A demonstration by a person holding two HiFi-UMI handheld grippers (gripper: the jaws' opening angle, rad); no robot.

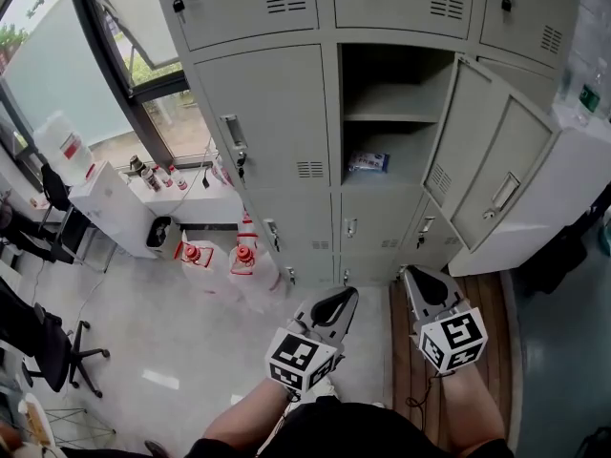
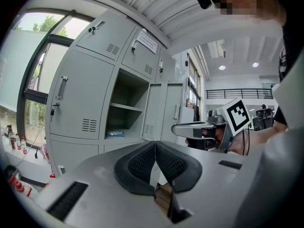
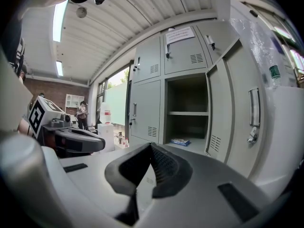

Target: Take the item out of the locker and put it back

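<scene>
Locker compartment (image 1: pixel 396 74), head view: open, the middle one in the bank; its door (image 1: pixel 487 175) is swung out to the right.
Blue packet (image 1: pixel 368 163), head view: lies flat on the compartment floor, under the inner shelf (image 1: pixel 389 117) and towards the back.
Left gripper (image 1: pixel 351 295), head view: jaws pressed together, nothing in them, held low and well short of the locker.
Right gripper (image 1: pixel 411 274), head view: jaws likewise pressed together and empty, just beside the left one and below the door's free edge.
Risk, head view: the door stands close to the right gripper's line in; a swing wide to the right could knock it.

Own jaws (image 2: pixel 155 144), left gripper view: pads meet along their whole length with no gap.
Packet (image 2: pixel 115 133), left gripper view: small and low in the opening, far off.
Risk, left gripper view: if the jaws arrive pressed together, they would likely shove the flat packet deeper instead of taking it.

Own jaws (image 3: pixel 151 147), right gripper view: pads together, nothing pinched.
Packet (image 3: pixel 181 141), right gripper view: near the front lip of the floor as seen from here; its true depth is hard to tell.
Risk, right gripper view: the packet sits flat, so there is little edge to bite; a shallow pinch might slip, and an entry too high would probably catch the shelf.
</scene>
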